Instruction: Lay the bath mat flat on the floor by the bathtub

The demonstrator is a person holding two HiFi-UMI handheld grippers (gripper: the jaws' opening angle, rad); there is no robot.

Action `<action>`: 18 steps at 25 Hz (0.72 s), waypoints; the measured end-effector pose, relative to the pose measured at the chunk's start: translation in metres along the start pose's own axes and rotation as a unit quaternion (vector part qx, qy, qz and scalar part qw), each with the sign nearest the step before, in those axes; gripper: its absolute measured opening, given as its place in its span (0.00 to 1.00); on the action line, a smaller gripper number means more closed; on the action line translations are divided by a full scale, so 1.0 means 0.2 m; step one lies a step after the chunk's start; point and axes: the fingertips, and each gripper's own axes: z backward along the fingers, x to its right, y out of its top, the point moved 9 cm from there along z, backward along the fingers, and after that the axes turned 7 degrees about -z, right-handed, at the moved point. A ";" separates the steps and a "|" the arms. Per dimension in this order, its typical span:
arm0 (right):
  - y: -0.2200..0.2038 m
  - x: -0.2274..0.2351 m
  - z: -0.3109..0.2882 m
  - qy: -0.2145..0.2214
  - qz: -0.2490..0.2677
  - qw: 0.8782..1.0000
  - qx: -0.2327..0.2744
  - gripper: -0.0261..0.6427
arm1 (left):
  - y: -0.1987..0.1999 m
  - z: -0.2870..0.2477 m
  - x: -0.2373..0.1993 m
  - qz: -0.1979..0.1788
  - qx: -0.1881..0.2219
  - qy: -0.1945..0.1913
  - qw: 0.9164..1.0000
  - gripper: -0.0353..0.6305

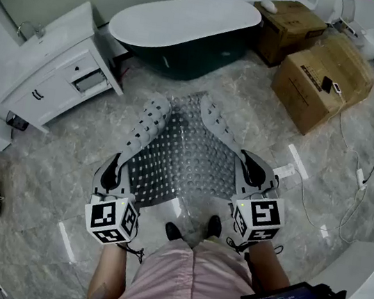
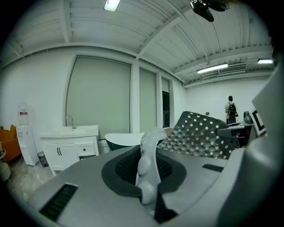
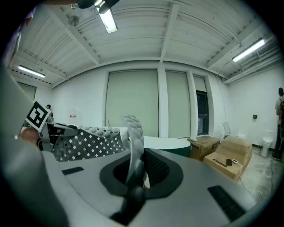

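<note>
Grippers [image 1: 112, 173] [image 1: 255, 169] tight on bath mat [image 1: 180, 157]

A bathroom: freestanding bathtub [image 1: 185, 27], sink vanity [image 1: 58, 65], marble floor [image 1: 48, 180].

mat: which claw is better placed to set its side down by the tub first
Right, narrowly. The left claw and right claw are both shut on the mat's near edge, but the right sits further forward, closer to the tub. Lowering both together looks safest.

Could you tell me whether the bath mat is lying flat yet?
Not flat: the left gripper and right gripper pinch the near corners of the bath mat, curling them up.
</note>
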 end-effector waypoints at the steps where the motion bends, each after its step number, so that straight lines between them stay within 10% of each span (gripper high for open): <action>1: 0.00 0.00 0.00 0.001 0.000 1.000 0.001 0.08 | 0.00 0.00 0.00 -0.001 0.000 0.001 1.000 0.12; 18: -0.08 0.36 0.12 0.014 -0.030 0.999 -0.014 0.08 | 0.00 0.02 0.34 0.001 -0.027 0.011 1.000 0.12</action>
